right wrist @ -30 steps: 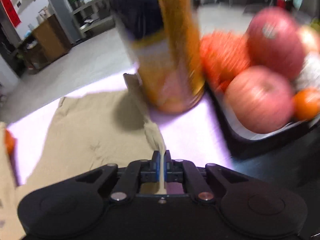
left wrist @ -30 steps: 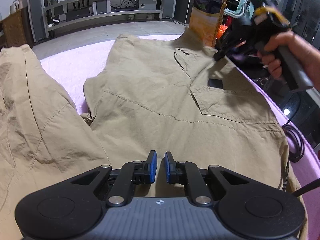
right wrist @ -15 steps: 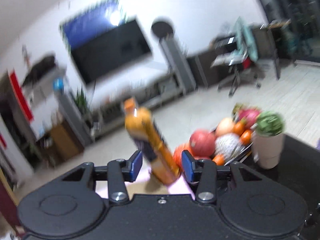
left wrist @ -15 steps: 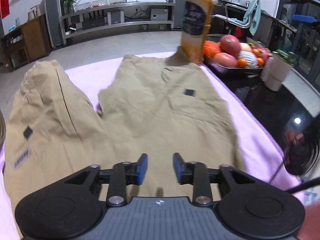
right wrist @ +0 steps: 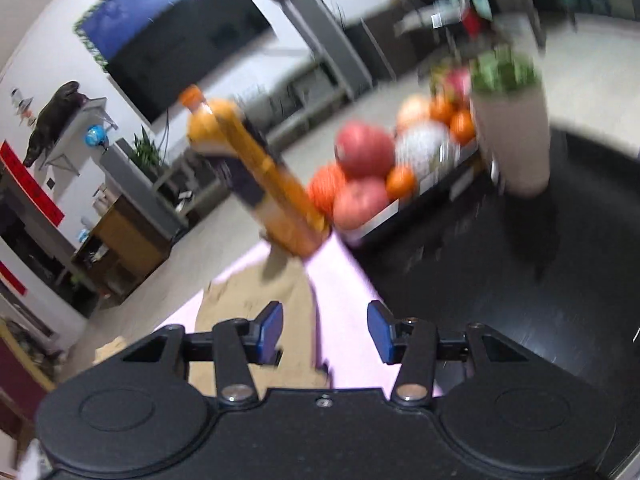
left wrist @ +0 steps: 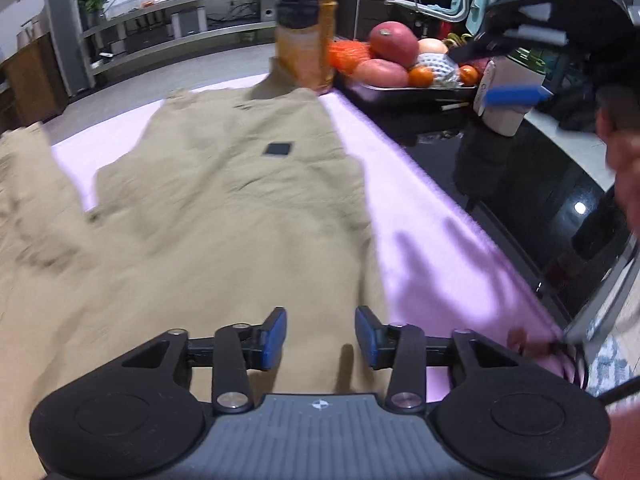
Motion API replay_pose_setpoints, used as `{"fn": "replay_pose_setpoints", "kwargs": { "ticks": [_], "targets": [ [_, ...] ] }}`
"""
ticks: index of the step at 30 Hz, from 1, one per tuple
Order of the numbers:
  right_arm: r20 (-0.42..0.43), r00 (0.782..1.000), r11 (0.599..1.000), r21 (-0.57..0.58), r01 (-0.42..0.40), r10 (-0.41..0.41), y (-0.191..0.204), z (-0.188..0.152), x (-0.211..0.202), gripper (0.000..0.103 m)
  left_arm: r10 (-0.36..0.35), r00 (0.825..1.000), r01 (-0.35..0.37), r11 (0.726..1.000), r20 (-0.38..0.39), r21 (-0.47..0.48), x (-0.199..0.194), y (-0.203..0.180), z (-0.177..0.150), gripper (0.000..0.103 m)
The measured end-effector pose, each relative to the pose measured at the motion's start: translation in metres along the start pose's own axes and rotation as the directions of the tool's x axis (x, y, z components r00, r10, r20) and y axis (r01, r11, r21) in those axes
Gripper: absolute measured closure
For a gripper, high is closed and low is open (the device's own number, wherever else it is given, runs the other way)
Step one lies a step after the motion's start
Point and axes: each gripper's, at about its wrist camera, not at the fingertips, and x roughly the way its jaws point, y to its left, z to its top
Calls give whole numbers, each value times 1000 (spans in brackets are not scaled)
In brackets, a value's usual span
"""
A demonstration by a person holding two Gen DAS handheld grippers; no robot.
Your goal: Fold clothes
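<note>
Khaki cotton trousers [left wrist: 224,216] spread flat on pink-covered counter [left wrist: 432,240], legs apart, far hem under orange juice bottle [left wrist: 306,20]. Your left gripper [left wrist: 320,334] hovers over near edge, jaws apart, empty. Right gripper [right wrist: 325,328] raised, jaws apart. Pinch cloth edge only, keep clear of bottle.

Khaki cargo shorts [left wrist: 224,216] spread flat on the pink surface [left wrist: 432,232], legs pointing toward 12 o'clock, a bit wrinkled, small black patch on one.

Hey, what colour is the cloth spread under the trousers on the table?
Light pink-lilac cloth under the khaki cotton trousers; clearest in the left wrist view.
</note>
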Motion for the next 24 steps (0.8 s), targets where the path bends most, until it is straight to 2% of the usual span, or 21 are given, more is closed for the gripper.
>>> {"fn": "replay_pose_setpoints", "kwargs": {
  "ticks": [2,6,11,12,13,14,15,17,21,24],
  "targets": [
    [-49,999,1000,24,-2,3,-10,-3,10,56,-1,1000,1,1000,-26,6,15,-8,10,50],
    [-141,990,998,70,-2,12,-29,-10,28,56,-13,996,15,1000,-86,14,39,-22,19,49],
    [-178,983,996,92,-21,37,-33,-17,43,56,47,990,-38,997,-132,69,60,-36,13,51],
    [-184,982,996,84,-22,37,-31,-18,45,56,55,990,-45,996,-126,82,60,-36,12,58],
    [-189,981,997,69,-20,33,-29,-19,47,56,61,992,-49,994,-115,97,59,-36,12,70],
    [-193,981,998,53,-19,29,-27,-20,48,56,76,991,-63,991,-107,116,58,-36,12,91],
    [-192,981,999,34,-19,25,-23,-22,49,56,72,992,-61,992,-107,108,55,-31,15,99],
    [-182,983,1000,-1,-27,26,-16,-22,47,56,30,994,-25,999,-101,48,43,-14,21,100],
    [-158,987,997,-61,-55,44,3,-17,40,56,-37,999,36,997,-9,-66,-10,27,35,100],
    [-209,971,984,-104,-142,118,34,0,42,55,-64,996,72,987,57,-143,-47,65,37,100]
  ]
}}
